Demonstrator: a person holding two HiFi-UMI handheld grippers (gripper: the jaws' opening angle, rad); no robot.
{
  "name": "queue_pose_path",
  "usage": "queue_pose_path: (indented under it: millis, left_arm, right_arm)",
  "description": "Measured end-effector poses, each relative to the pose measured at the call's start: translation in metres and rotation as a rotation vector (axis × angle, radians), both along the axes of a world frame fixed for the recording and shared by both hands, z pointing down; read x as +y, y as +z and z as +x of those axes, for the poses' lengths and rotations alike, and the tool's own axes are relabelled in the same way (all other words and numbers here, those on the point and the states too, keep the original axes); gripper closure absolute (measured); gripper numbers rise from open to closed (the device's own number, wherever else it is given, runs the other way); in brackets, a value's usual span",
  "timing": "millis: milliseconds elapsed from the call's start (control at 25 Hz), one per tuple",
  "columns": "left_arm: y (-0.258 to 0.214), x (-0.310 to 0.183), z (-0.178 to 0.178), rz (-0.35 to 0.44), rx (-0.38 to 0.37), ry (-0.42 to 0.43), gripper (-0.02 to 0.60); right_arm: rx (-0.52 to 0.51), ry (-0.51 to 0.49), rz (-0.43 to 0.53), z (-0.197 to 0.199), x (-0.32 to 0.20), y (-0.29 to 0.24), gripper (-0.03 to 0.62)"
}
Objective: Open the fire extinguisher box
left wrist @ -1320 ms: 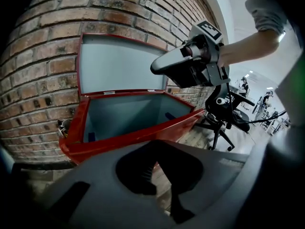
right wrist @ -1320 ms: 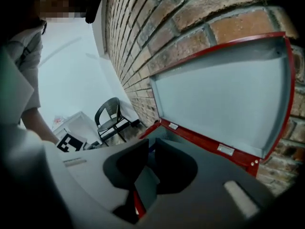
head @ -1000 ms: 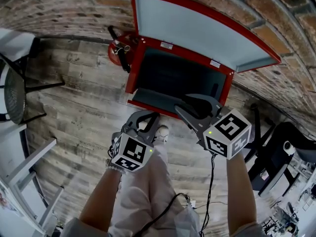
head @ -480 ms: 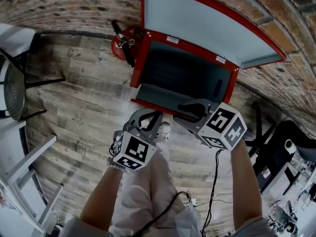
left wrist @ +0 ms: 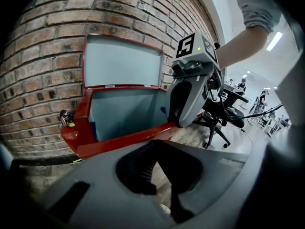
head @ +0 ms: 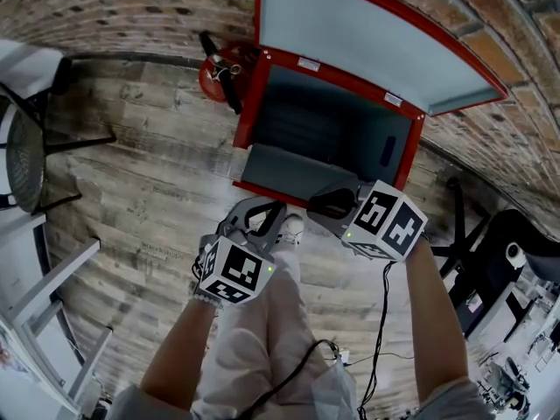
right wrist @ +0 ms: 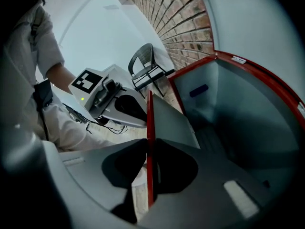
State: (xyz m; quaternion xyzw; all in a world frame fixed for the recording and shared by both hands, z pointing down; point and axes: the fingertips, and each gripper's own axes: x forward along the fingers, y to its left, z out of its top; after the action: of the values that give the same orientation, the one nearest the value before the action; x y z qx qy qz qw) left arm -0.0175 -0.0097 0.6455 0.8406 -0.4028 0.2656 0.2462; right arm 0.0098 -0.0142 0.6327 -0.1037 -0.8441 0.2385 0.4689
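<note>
We see the fire extinguisher box (head: 404, 160) open against the far brick wall (head: 131, 7), lid (head: 367, 42) up. Our right gripper's (head: 330, 205) fingers are closing on its front flap's (head: 280, 173) red edge. Our left gripper (head: 259, 219) hangs nearer, fingers together and empty. An extinguisher (head: 219, 73) sits just left of the box.

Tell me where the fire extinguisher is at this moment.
In the head view, the fire extinguisher is at the upper left, on the wooden floor, right beside the left wall of the open red box and close to the brick wall.
</note>
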Motion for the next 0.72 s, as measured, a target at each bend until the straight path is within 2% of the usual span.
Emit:
queue_pose_path:
  millis: [200, 440, 720]
  left_arm:
    - [-0.001, 0.018, -0.001, -0.015, -0.002, 0.02, 0.581]
    - [-0.002, 0.046, -0.013, -0.022, -0.049, 0.088, 0.581]
    - [-0.01, 0.055, -0.029, -0.004, -0.073, 0.079, 0.581]
  right_arm:
    - [0.008, -0.02, 0.024, 0.001, 0.016, 0.005, 0.523]
    - [0.037, -0.047, 0.036, 0.002, 0.046, 0.019, 0.528]
    - [0.077, -0.061, 0.032, 0.004, 0.076, 0.041, 0.533]
